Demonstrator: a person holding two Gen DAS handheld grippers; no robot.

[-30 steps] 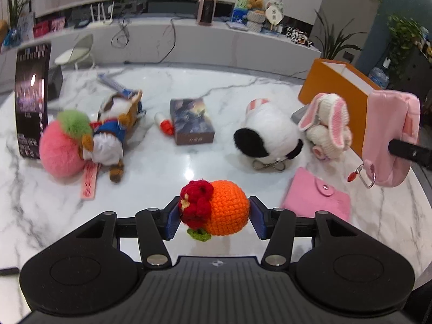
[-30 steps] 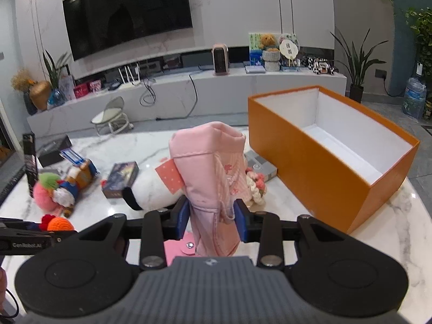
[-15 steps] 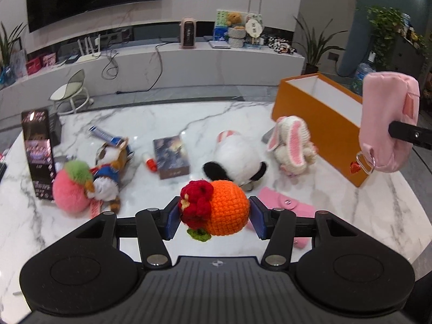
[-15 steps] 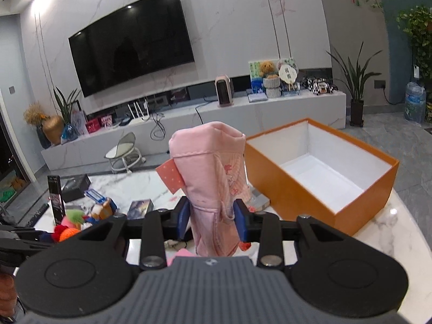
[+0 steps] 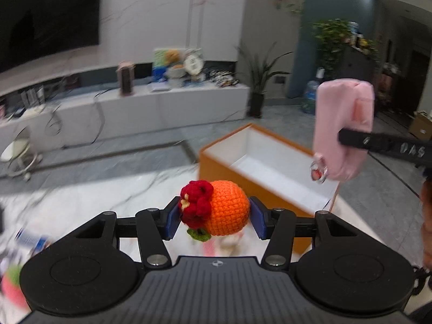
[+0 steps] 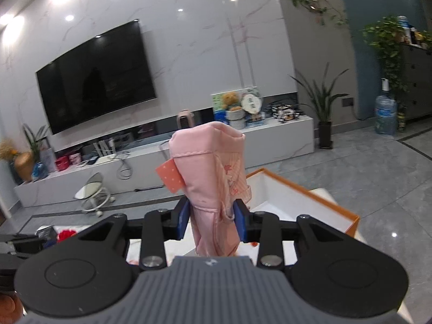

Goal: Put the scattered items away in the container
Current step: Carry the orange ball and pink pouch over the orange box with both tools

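You are carrying two things at once, and that is where the trouble is waiting. Your left gripper (image 5: 214,217) is pinching the orange knitted ball (image 5: 225,208) between its blue pads, jaws partly closed around it; being round and soft, it is likely to squirm out if you are tilting or swinging hard. Your right gripper (image 6: 212,222) is clamping the pink pouch (image 6: 213,178) low down, so most of it is standing above the jaws and could be flopping sideways, and its dangling ring could be catching the orange box (image 5: 270,162) rim as you are lowering. The box is sitting open and looks empty, ahead and to the right of the ball, under the pouch in the left view. Both grippers are heading for the same opening, so they may be bumping each other. The white marble table (image 5: 108,197) is looking glossy and slippery; beyond it you are facing a television (image 6: 94,75), a long white cabinet (image 6: 270,140) and potted plants.
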